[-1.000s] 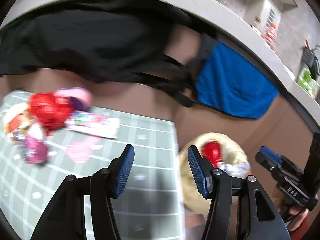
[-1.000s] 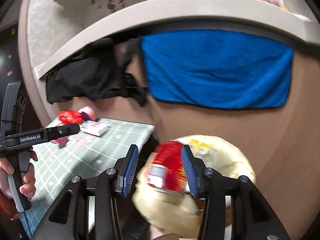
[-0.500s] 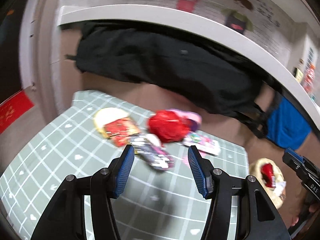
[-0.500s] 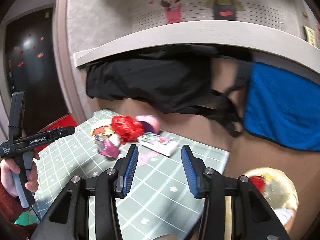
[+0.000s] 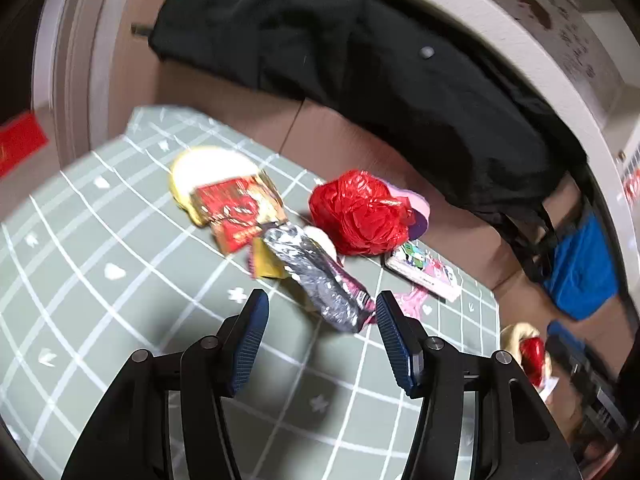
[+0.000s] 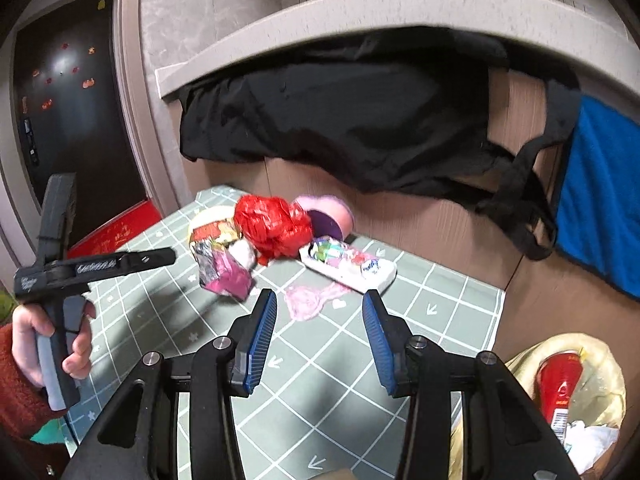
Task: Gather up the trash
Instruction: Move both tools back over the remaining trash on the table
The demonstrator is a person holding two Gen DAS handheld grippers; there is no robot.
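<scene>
A pile of trash lies on the green checked tablecloth (image 5: 120,320): a crumpled red plastic bag (image 5: 360,216), a red snack packet (image 5: 236,208), a silver foil wrapper (image 5: 320,280), a white printed pack (image 6: 348,264) and a thin pink wrapper (image 6: 308,300). My left gripper (image 5: 320,308) is open, with the foil wrapper's near end just ahead of its tips. My right gripper (image 6: 319,300) is open and empty above the pink wrapper. The left gripper (image 6: 160,258) also shows in the right wrist view, held by a hand (image 6: 24,336). A yellow trash bag (image 6: 600,392) holds a red can (image 6: 560,384).
Black cloth (image 6: 340,112) hangs from a white counter edge (image 6: 360,12) behind the table, with a blue towel (image 6: 600,208) to its right. A pink and purple cup (image 6: 332,216) lies behind the red bag. The table's right edge drops off beside the trash bag.
Both grippers swung left, away from the trash bag and over to the trash pile on the table. The red can that was between my right fingers now lies in the bag.
</scene>
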